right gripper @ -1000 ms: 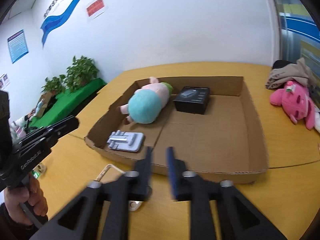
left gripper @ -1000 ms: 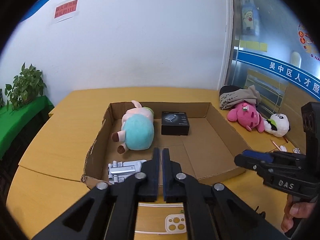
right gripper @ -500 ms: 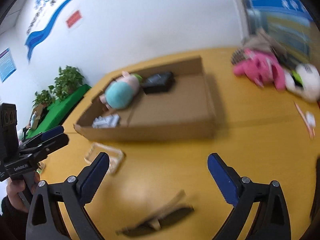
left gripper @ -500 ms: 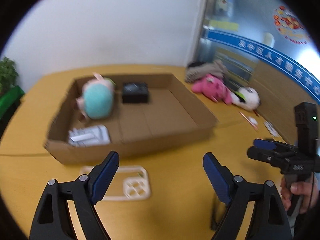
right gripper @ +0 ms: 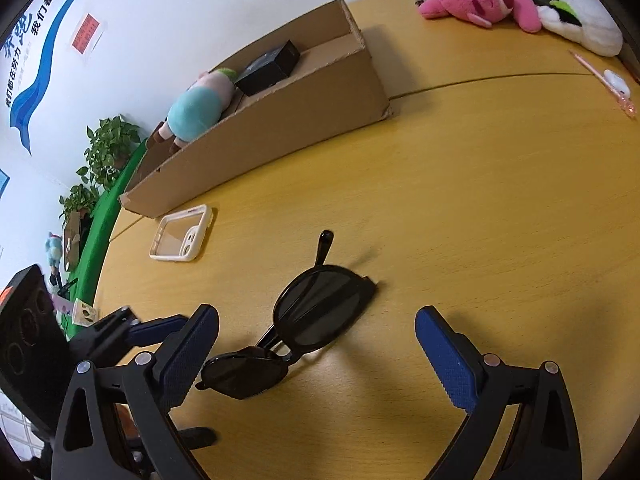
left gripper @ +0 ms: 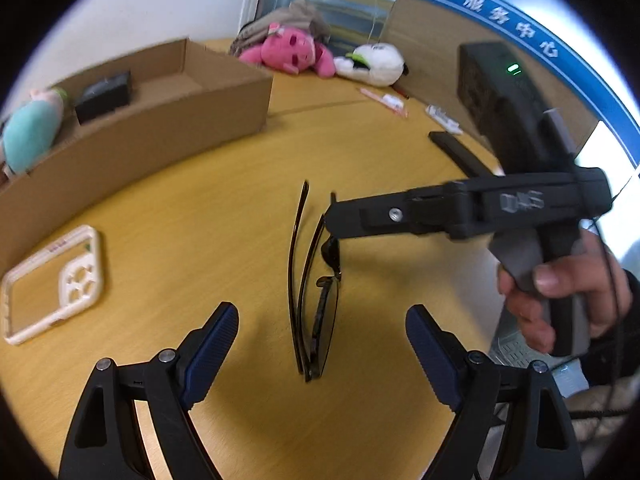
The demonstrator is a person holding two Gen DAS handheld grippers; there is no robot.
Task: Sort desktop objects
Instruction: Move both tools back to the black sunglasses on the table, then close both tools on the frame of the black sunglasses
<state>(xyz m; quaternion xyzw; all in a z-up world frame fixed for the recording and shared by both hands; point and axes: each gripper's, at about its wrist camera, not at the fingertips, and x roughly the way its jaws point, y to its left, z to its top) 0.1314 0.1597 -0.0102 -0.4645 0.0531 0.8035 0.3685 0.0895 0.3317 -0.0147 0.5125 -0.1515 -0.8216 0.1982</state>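
Black sunglasses (left gripper: pixel 316 280) lie folded on the yellow table, between both grippers; they also show in the right wrist view (right gripper: pixel 316 316). My left gripper (left gripper: pixel 322 344) is open, its fingers on either side of the near end of the glasses. My right gripper (right gripper: pixel 316 344) is open just behind the glasses, empty; it comes in from the right in the left wrist view (left gripper: pixel 336 220). A white phone case (left gripper: pixel 56 284) lies to the left. The cardboard box (right gripper: pixel 280 120) holds a teal plush pig (right gripper: pixel 196 108) and a black box (right gripper: pixel 272 66).
A pink plush (left gripper: pixel 288 50) and a white panda plush (left gripper: pixel 376 64) lie at the table's far side by a pile of cloth. A pink pen (left gripper: pixel 384 102) and small items lie near them. Potted plants (right gripper: pixel 108 148) stand on a green ledge.
Both grippers have opened wide, swung right away from the box and come down over the sunglasses from opposite sides. The box is now off to the left.
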